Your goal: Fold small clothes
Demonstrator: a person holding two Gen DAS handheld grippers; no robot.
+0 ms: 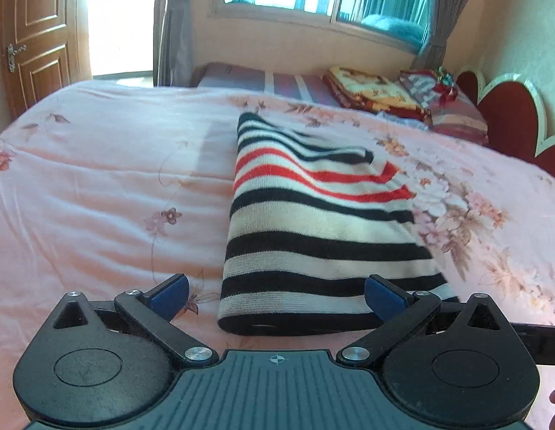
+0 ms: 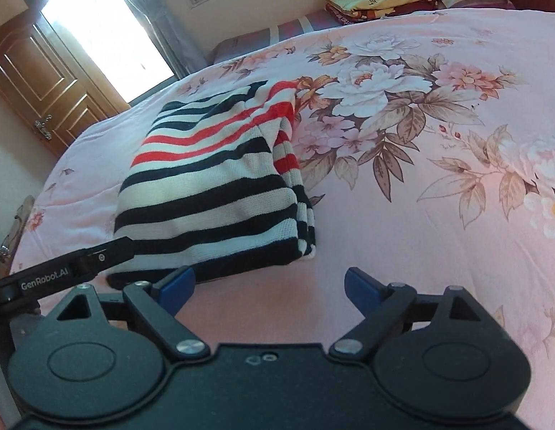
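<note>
Two tongs: I hold one in each hand, both matt black with blue pads, both aimed down at the bed.
My left tongs (image 1: 276, 295): spread wide, nothing pinched; the near edge of the sweater sits in the gap between the pads, and I see no pad pressing on it.
My right tongs (image 2: 269, 288): spread apart, only bare pink cover between the pads; the sweater's near corner lies just beyond the left pad.
Sweater (image 1: 313, 229): a small knitted top, folded into a thick, roughly rectangular pad with a rounded fold on its left side; ribbed knit, cream with black bands and a few red ones toward the far end.
Sweater's right edge (image 2: 302, 211): layers stacked loosely, a striped sleeve or flap showing along that side.
Where it lies: flat on the bed cover, near the edge closest to me, in front of both tongs.
Bed cover (image 1: 98, 179): soft quilted pink fabric, faint stitching lines, printed with large pale flowers and brown leaves.
Folded blanket (image 1: 374, 89): yellow and red, at the far end by a striped pillow (image 1: 453, 107).
Headboard (image 1: 507, 114): dark red, scalloped, white trim.
Door (image 1: 37, 36): panelled brown wood, metal handle.
</note>
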